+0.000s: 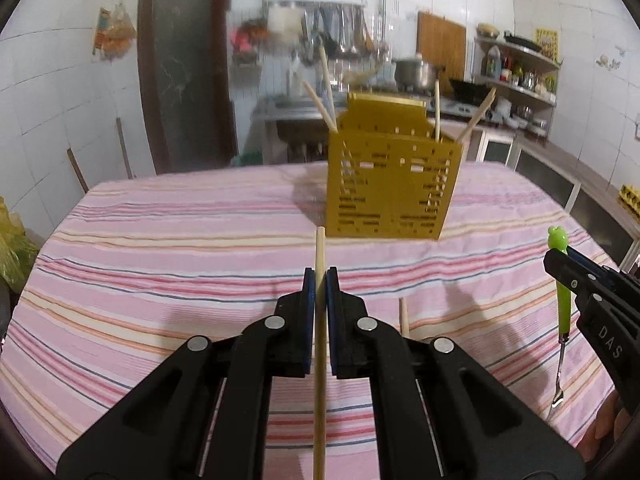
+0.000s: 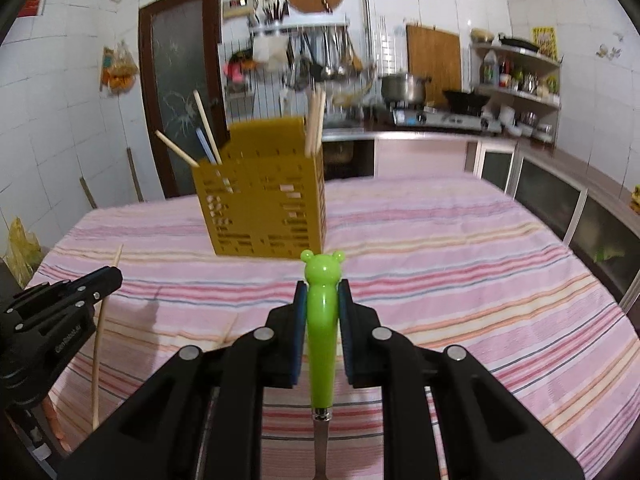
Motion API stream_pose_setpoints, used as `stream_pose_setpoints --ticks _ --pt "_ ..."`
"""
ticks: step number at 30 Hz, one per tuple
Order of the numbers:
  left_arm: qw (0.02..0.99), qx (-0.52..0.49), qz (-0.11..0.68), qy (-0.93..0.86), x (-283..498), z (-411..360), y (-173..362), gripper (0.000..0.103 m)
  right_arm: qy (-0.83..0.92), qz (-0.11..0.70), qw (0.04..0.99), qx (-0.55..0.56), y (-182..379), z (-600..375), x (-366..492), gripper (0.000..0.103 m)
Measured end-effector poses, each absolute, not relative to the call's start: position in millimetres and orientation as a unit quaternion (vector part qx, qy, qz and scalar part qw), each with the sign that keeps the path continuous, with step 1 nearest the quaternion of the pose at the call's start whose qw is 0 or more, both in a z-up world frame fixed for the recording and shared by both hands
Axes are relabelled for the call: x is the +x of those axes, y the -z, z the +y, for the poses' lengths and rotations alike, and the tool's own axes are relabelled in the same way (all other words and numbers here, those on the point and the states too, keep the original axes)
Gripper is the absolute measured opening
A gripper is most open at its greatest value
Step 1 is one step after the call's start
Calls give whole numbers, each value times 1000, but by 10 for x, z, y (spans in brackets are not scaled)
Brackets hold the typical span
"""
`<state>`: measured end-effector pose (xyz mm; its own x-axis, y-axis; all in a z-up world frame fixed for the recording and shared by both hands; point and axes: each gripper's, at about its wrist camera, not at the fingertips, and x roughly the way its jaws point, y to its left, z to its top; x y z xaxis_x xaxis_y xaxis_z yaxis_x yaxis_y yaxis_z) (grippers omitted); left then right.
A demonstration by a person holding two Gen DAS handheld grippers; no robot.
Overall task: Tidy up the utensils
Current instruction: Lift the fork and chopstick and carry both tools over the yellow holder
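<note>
A yellow perforated utensil holder (image 1: 390, 184) (image 2: 262, 204) stands on the striped tablecloth with several wooden chopsticks sticking out of it. My left gripper (image 1: 320, 280) is shut on a wooden chopstick (image 1: 320, 344) held upright above the cloth, short of the holder. My right gripper (image 2: 323, 292) is shut on a green bear-headed fork (image 2: 322, 320), handle up, metal tines (image 1: 558, 396) pointing down. In the left wrist view the right gripper (image 1: 560, 270) with the fork (image 1: 564, 304) hangs at the right edge. In the right wrist view the left gripper (image 2: 110, 280) and its chopstick (image 2: 98, 352) show at the left.
Another chopstick (image 1: 404, 316) lies on the pink striped tablecloth (image 1: 160, 248) (image 2: 480, 264) just right of my left fingers. Beyond the table are a dark door (image 2: 180, 92), a kitchen counter with a stove and pot (image 2: 404, 88), and wall shelves (image 2: 516, 76).
</note>
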<state>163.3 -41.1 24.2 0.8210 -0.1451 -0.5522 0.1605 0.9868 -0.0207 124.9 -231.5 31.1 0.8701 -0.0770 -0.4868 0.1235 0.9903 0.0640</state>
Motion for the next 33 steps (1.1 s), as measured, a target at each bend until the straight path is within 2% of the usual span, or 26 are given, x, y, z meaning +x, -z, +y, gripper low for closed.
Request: stream_pose_setpoints --ticks 16,33 --pt "980 -19 184 69 1005 44 -539 4 48 172 983 36 -479 -2179 773 16" --pt "984 -46 149 82 811 217 -664 4 42 154 987 33 -557 -2178 672 16"
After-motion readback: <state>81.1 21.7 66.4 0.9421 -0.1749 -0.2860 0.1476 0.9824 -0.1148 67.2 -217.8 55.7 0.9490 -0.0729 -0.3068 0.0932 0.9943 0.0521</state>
